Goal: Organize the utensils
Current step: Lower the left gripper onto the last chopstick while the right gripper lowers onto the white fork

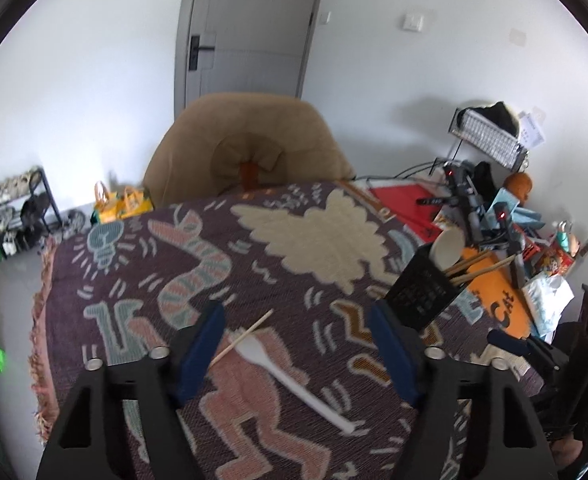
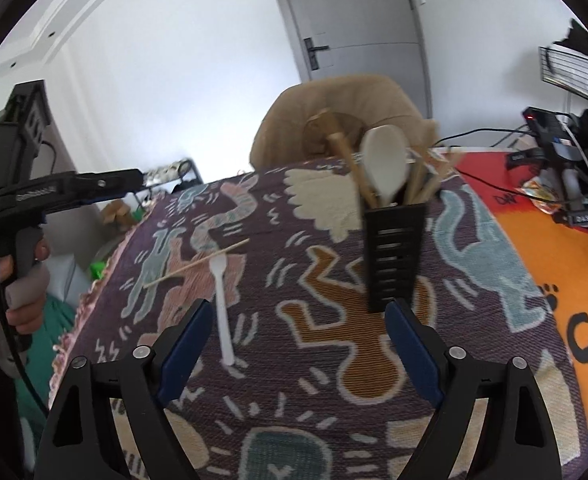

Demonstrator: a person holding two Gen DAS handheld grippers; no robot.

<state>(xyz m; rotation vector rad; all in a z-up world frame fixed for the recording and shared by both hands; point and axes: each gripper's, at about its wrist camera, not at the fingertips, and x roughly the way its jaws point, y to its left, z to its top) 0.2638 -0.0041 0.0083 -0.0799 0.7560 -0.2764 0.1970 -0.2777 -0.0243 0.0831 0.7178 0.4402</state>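
Hovering, left hand-held gripper (image 1: 296,344): jaws wide apart, nothing between the pads, poised above the white spoon; also seen from the side in the right wrist view, held by the person's hand (image 2: 17,280).
Right hand-held gripper (image 2: 298,340): jaws wide apart, holding nothing, low over the cloth, holder just ahead of its right finger.
Worktop (image 1: 105,276): covered by a purple woven cloth with cartoon figures, fringe along the left edge.
White spoon (image 1: 294,380): plastic, lying flat on the cloth over a pink figure, bowl towards the far side, handle towards the camera.
Chopstick (image 1: 241,338): single wooden stick, flat on the cloth, lying diagonally, touching or crossing the spoon's bowl end; cannot tell which.
Utensil holder (image 2: 394,256): black slotted box, standing on the cloth right of the spoon, well apart from it; leaning look may be lens distortion.
Holder contents: large white spoon (image 2: 386,166) bowl-up, several wooden chopsticks (image 2: 348,164) sticking out.
Orange mat (image 2: 574,280): right of the cloth, black lettering.
Clutter (image 1: 506,220): cables, devices, packets at far right.
Chair (image 1: 249,144): tan, padded, behind the worktop.
Door (image 1: 249,32): grey, far wall.
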